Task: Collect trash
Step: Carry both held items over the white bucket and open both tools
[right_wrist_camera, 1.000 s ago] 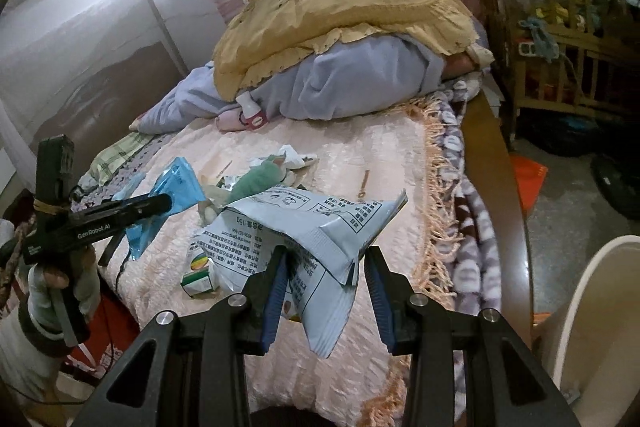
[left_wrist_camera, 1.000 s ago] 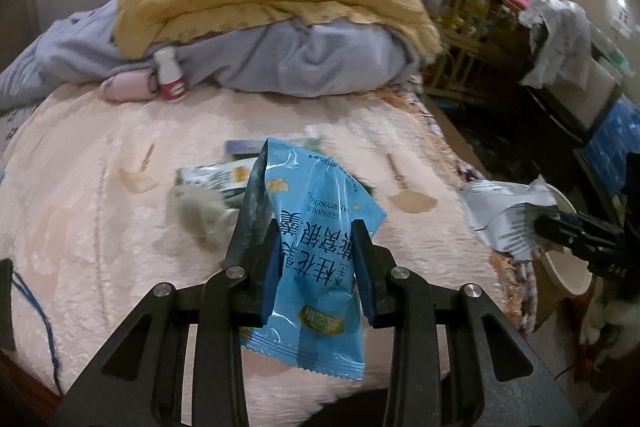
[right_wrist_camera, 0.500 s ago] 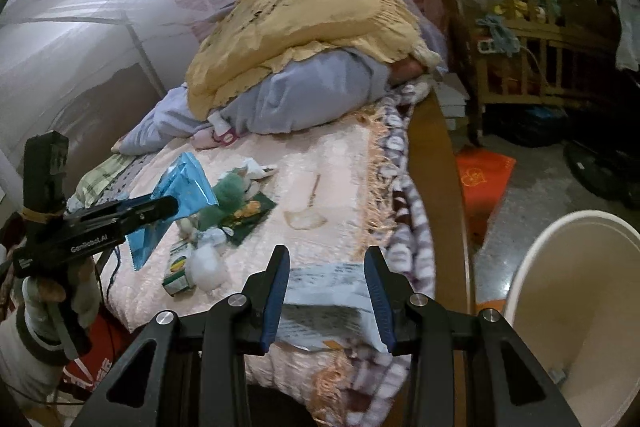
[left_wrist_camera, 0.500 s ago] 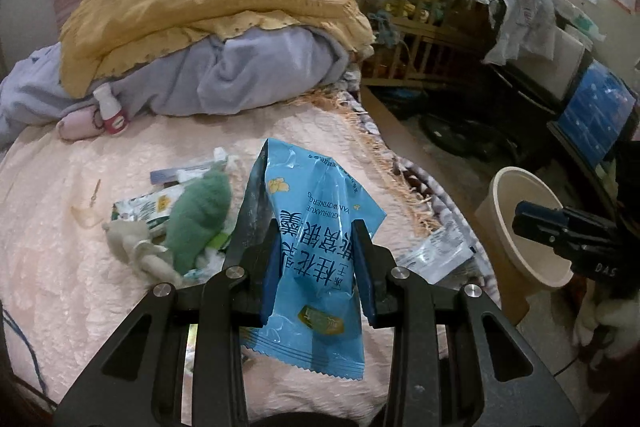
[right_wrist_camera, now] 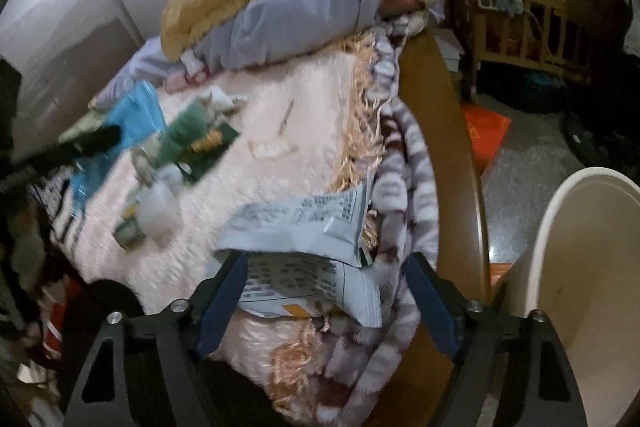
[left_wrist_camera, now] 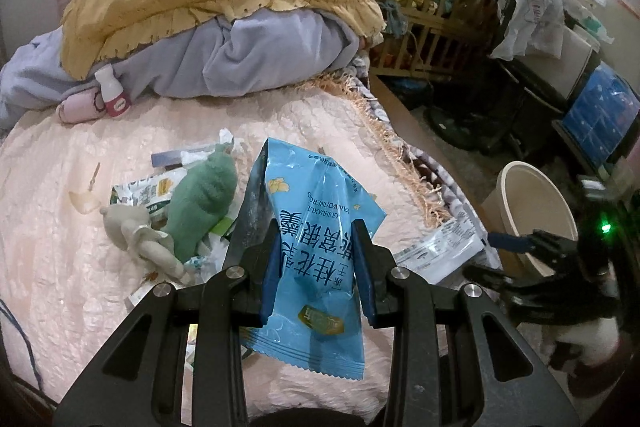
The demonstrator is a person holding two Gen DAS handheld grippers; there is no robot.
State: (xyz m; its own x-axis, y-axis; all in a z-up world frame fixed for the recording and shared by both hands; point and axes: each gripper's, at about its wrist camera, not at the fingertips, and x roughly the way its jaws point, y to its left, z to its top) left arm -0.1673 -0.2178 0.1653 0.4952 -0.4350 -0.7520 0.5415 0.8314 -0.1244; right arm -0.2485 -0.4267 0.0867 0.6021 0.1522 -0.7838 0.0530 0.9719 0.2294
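Cluttered bed [left_wrist_camera: 52,187] with a pink blanket; bin [right_wrist_camera: 580,267] on the floor to its right. Left gripper [left_wrist_camera: 316,275] is clamped on an upright blue wrapper [left_wrist_camera: 316,227]. Right gripper [right_wrist_camera: 326,301], nearer the bin, has jaws wide apart around a white wrapper [right_wrist_camera: 304,227] lying crosswise at the bed's edge

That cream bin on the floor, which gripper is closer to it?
Right. The right gripper, open around a grey wrapper, sits beside the bin. The left gripper holds a blue packet over the bed, farther away.

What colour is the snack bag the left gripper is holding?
Bright blue snack bag with dark blue writing, clearest in the left wrist view.
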